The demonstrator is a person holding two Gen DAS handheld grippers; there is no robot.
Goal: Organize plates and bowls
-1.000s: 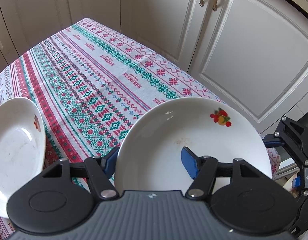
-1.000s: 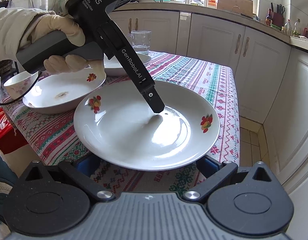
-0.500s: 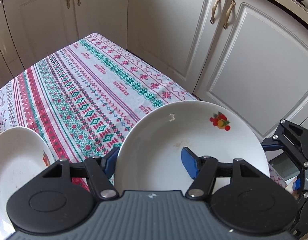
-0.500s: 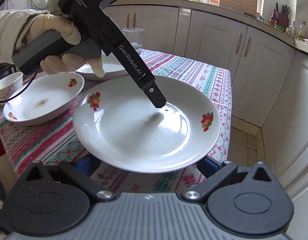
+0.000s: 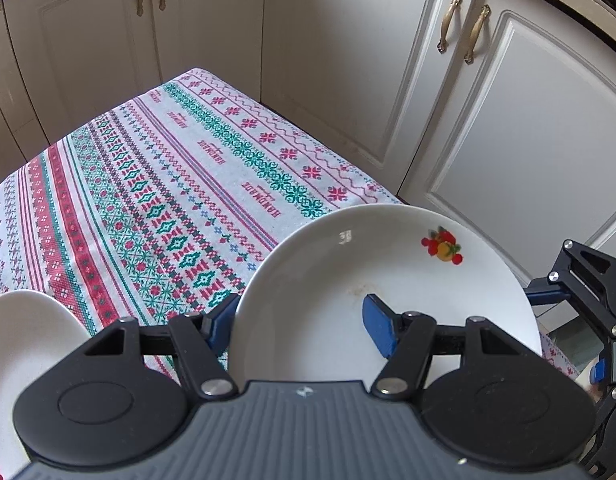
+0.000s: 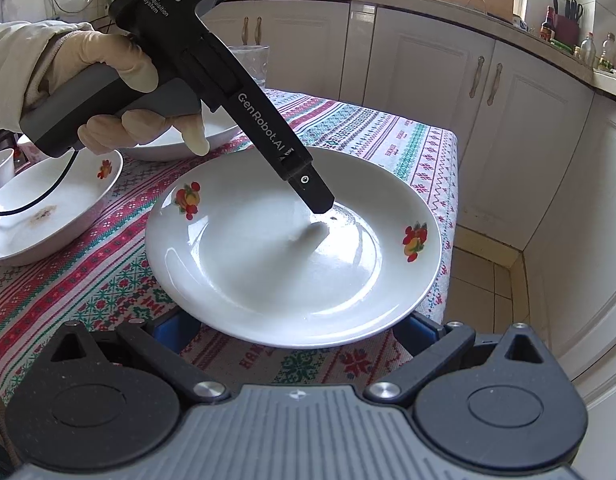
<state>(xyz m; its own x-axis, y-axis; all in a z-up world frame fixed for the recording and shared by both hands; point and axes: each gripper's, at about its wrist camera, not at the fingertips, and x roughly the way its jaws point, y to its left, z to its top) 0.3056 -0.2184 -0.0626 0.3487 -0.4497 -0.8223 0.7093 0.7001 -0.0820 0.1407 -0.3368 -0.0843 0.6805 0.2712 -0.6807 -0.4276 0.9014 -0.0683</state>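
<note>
The white plate (image 6: pixel 294 248) with the fruit motifs hangs above the near corner of the desk (image 5: pixel 156 184), carried rather than resting. The left tool (image 5: pixel 304 326) is clamped on its rim, one blue pad inside the dish and one underneath. The right tool (image 6: pixel 294 326) sits below the plate's near edge; whether it pinches or merely props, I cannot tell. A deeper bowl (image 6: pixel 48 216) waits to the left. To do this well, I'd keep the plate level, both hands travelling together, and lower it squarely onto its stack before letting go.
</note>
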